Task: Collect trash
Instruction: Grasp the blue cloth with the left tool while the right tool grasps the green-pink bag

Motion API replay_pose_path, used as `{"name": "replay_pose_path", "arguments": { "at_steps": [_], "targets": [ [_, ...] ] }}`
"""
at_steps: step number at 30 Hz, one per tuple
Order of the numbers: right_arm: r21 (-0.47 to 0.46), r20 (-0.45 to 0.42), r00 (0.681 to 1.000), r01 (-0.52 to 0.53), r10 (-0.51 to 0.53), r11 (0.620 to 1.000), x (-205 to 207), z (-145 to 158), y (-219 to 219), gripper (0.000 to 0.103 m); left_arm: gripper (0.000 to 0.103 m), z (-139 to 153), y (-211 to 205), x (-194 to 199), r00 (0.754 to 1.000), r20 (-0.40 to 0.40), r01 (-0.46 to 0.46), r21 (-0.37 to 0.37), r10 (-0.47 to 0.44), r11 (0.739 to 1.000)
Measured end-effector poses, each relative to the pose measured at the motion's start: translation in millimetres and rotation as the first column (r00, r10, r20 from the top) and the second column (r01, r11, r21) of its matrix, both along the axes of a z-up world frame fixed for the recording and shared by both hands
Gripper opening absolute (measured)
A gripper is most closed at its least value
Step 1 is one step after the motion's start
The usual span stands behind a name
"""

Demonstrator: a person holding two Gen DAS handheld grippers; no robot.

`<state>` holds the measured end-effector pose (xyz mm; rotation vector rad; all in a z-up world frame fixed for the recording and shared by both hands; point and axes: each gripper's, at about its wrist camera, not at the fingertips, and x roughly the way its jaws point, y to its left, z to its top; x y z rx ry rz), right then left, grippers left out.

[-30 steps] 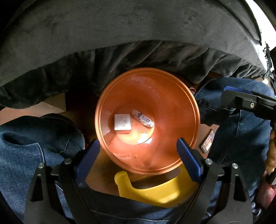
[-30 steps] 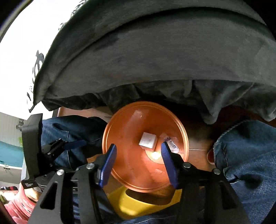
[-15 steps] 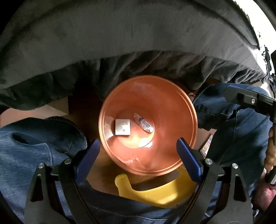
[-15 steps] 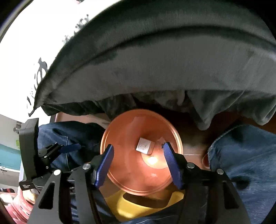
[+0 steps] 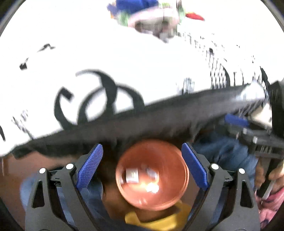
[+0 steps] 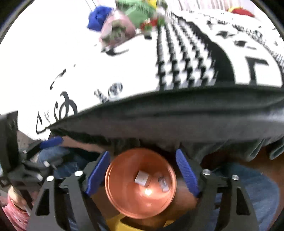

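Note:
An orange bin (image 5: 152,188) sits on the floor between the person's knees, also in the right wrist view (image 6: 124,199). Inside lie a white square scrap (image 5: 132,176) (image 6: 142,178) and a crumpled wrapper (image 5: 152,173) (image 6: 164,182). My left gripper (image 5: 142,167) is open and empty, high above the bin. My right gripper (image 6: 142,173) is open and empty, also above the bin. More trash (image 5: 149,14) (image 6: 120,26), blue, pink and green, lies far off on a white patterned bed cover (image 5: 124,58) (image 6: 71,58).
A dark blanket edge (image 5: 142,122) (image 6: 177,117) hangs over the bed side just beyond the bin. A yellow object (image 5: 158,220) lies below the bin. Blue-jeaned knees (image 6: 248,191) flank the bin. The other gripper shows at each view's side.
Both grippers have risen and tilted up away from the bin. The bin looks smaller and the white bed cover with distant trash has come into view. Both views are motion-blurred.

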<state>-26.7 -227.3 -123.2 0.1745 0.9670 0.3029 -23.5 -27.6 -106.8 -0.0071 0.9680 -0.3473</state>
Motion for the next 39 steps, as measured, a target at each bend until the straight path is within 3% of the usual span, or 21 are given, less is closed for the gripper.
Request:
{"name": "replay_pose_path", "arguments": {
  "at_steps": [4, 7, 11, 15, 19, 22, 24, 25, 26, 29, 31, 35, 39],
  "targets": [
    [-0.004, 0.060, 0.998, 0.032, -0.032, 0.999, -3.0, 14.6, -8.8, 0.085, 0.092, 38.2, 4.7, 26.0, 0.996, 0.084, -0.030, -0.073, 0.036, 0.997],
    [0.011, 0.066, 0.997, 0.050, -0.051, 0.999, -4.1, 15.7, -14.2, 0.085, 0.092, 60.3, 2.2, 53.7, 0.996, 0.076, -0.026, -0.175, 0.040, 0.984],
    [0.021, 0.058, 0.996, 0.061, -0.062, 0.998, -7.9, 13.0, -19.5, 0.085, 0.092, 77.7, 1.7, 92.9, 0.997, 0.022, -0.066, -0.352, 0.078, 0.934],
    [0.026, 0.050, 0.997, 0.060, -0.061, 0.998, -12.7, 10.5, -23.3, 0.085, 0.092, 98.0, 0.6, 139.4, 0.987, 0.003, -0.141, -0.455, 0.160, 0.879],
    [0.045, 0.044, 0.998, 0.051, -0.053, 0.998, -15.3, 8.9, -22.2, 0.085, 0.092, 113.0, -8.7, 197.4, 0.973, 0.017, -0.202, -0.408, 0.228, 0.890],
    [0.050, 0.042, 0.998, 0.037, -0.039, 0.998, -15.4, 7.3, -17.8, 0.085, 0.092, 108.2, -18.5, 237.1, 0.974, -0.033, -0.219, -0.415, 0.225, 0.883],
    [0.056, 0.037, 0.999, 0.032, -0.034, 0.998, -15.0, 6.2, -17.4, 0.085, 0.092, 99.9, -23.1, 257.0, 0.965, -0.077, -0.262, -0.377, 0.253, 0.888],
    [0.058, 0.035, 0.999, 0.032, -0.034, 0.998, -14.9, 5.8, -18.0, 0.085, 0.084, 95.9, -24.7, 264.0, 0.962, -0.091, -0.274, -0.375, 0.259, 0.886],
    [0.058, 0.033, 0.999, 0.033, -0.035, 0.998, -14.6, 5.2, -18.9, 0.085, 0.068, 92.4, -26.3, 267.6, 0.960, -0.098, -0.280, -0.365, 0.262, 0.888],
    [0.060, 0.026, 0.999, 0.035, -0.037, 0.998, -14.1, 3.1, -21.8, 0.085, 0.054, 91.1, -27.4, 265.2, 0.962, -0.070, -0.273, -0.333, 0.264, 0.903],
    [0.062, 0.023, 0.999, 0.037, -0.039, 0.997, -12.8, 2.8, -24.0, 0.085, 0.051, 93.7, -23.3, 259.7, 0.963, -0.064, -0.268, -0.348, 0.263, 0.898],
    [0.061, 0.028, 0.999, 0.039, -0.041, 0.997, -10.7, 6.1, -24.3, 0.085, 0.049, 104.0, -9.1, 244.0, 0.967, -0.047, -0.249, -0.407, 0.252, 0.879],
    [0.048, 0.046, 0.999, 0.025, -0.028, 0.999, -9.1, 14.4, -18.6, 0.085, 0.049, 120.0, 2.5, 215.1, 0.974, 0.017, -0.198, -0.422, 0.227, 0.885]
  ]
}}
